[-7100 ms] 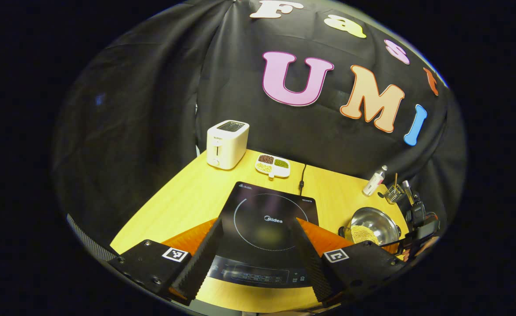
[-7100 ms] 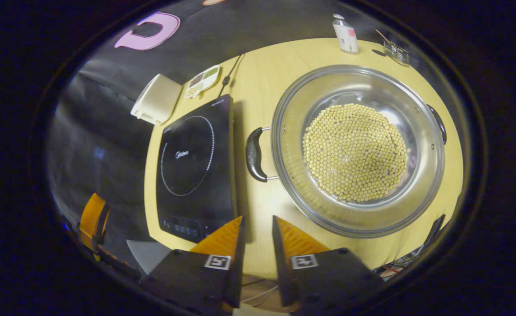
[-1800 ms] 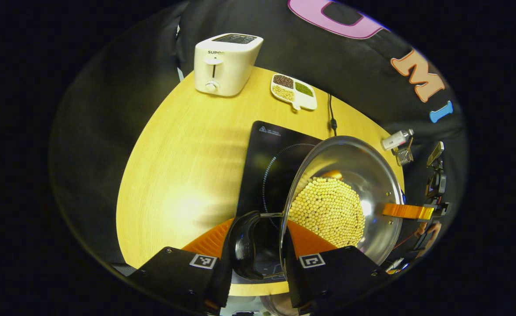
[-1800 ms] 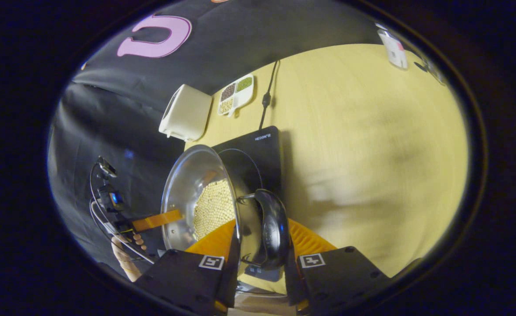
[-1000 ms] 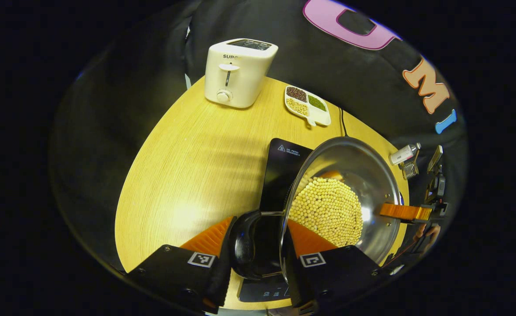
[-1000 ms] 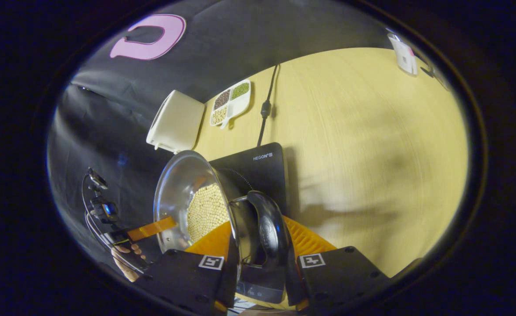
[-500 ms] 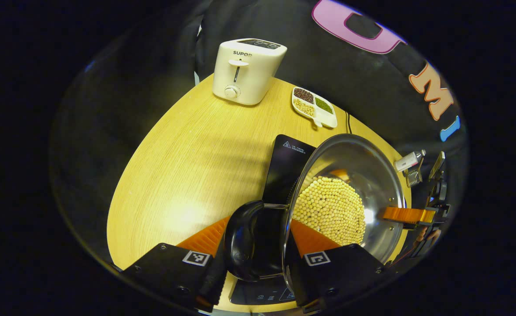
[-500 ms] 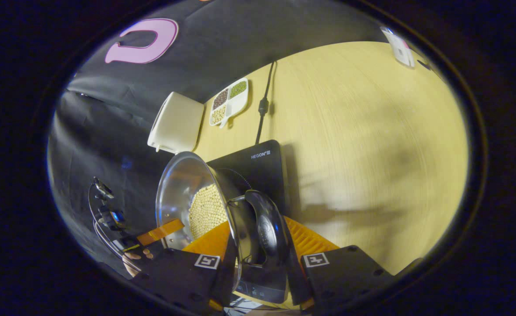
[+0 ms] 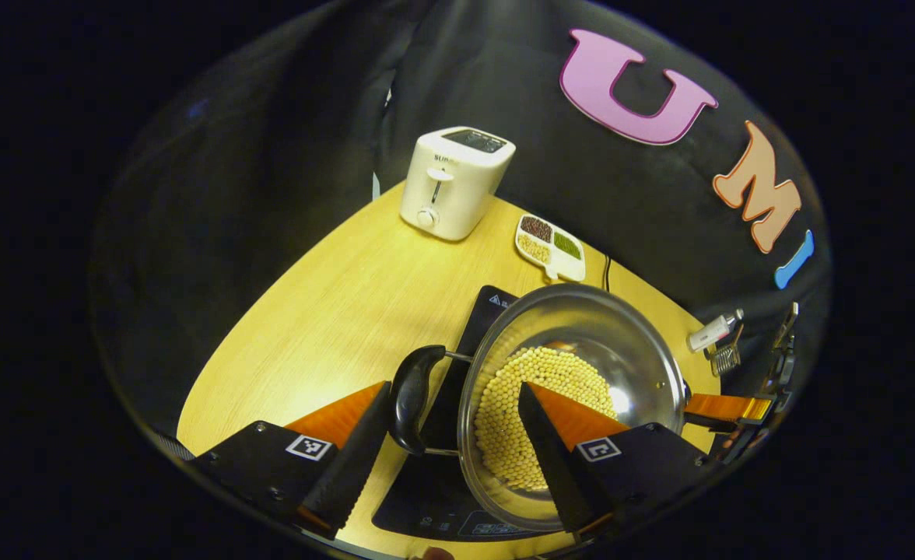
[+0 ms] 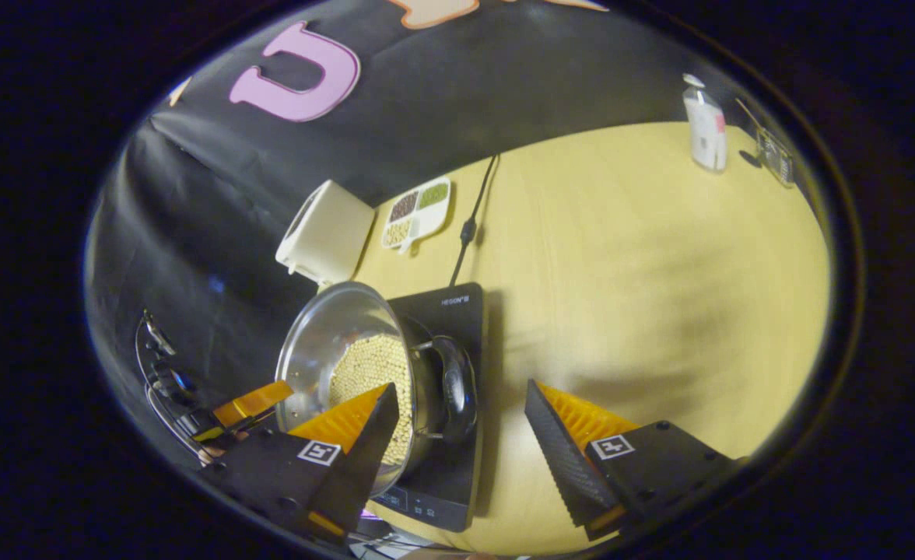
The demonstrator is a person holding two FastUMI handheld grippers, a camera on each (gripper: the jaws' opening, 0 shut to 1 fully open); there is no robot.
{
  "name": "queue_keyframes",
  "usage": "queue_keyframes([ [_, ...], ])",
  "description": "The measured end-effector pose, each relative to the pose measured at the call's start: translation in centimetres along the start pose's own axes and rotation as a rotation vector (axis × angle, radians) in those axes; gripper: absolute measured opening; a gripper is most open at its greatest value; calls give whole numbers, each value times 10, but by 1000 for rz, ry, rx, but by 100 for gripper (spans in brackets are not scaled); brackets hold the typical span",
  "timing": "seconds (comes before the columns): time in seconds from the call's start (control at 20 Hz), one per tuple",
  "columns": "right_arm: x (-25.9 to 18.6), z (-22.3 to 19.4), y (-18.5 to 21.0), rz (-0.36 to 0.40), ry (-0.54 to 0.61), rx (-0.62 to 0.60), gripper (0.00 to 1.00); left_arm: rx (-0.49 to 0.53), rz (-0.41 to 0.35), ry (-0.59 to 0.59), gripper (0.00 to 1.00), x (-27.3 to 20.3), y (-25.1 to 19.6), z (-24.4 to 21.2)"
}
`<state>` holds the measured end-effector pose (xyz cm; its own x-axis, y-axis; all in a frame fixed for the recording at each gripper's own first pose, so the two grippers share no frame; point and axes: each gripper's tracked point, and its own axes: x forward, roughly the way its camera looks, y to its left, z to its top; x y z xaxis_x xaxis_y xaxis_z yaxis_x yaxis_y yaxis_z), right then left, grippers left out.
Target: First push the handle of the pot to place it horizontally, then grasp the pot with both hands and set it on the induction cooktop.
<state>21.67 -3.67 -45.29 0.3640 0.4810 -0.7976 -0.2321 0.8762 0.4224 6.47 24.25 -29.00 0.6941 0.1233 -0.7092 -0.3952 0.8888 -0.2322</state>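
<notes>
A steel pot [image 9: 582, 327] holding yellow beans [image 9: 527, 381] sits on the black induction cooktop [image 9: 426, 498]. My left gripper [image 9: 453, 387] is open, its fingers standing on either side of the pot's black left handle [image 9: 409, 397] without touching it. In the right gripper view the pot [image 10: 333, 327] rests on the cooktop [image 10: 457, 311], and my right gripper [image 10: 461, 387] is open just behind the other black handle [image 10: 457, 381]. One finger [image 9: 718, 406] of the right gripper shows beyond the pot's far rim.
On the wooden table [image 9: 333, 311] stand a white toaster [image 9: 453, 183] and a divided dish of beans [image 9: 548, 247] at the back. The cooktop's cable [image 10: 469, 218] runs toward the wall. A small bottle [image 10: 705, 124] and a wire holder [image 10: 773, 152] stand at the far right.
Both grippers have opened and let go of the pot's handles, then drawn back and up. The pot now rests level on the cooktop.
</notes>
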Motion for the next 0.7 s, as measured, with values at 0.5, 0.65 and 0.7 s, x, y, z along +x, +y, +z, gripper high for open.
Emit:
queue_keyframes([
  [0.5, -134, 75, -51, -142, -414, -64, 100, 178, 93, -325, 98, -109, -55, 27],
  [0.65, -187, 92, -58, -175, -535, -106, 100, 222, 77, -418, 97, -148, -99, 30],
  [0.7, -203, 99, -60, -183, -576, -123, 92, 232, 68, -451, 97, -164, -113, 30],
])
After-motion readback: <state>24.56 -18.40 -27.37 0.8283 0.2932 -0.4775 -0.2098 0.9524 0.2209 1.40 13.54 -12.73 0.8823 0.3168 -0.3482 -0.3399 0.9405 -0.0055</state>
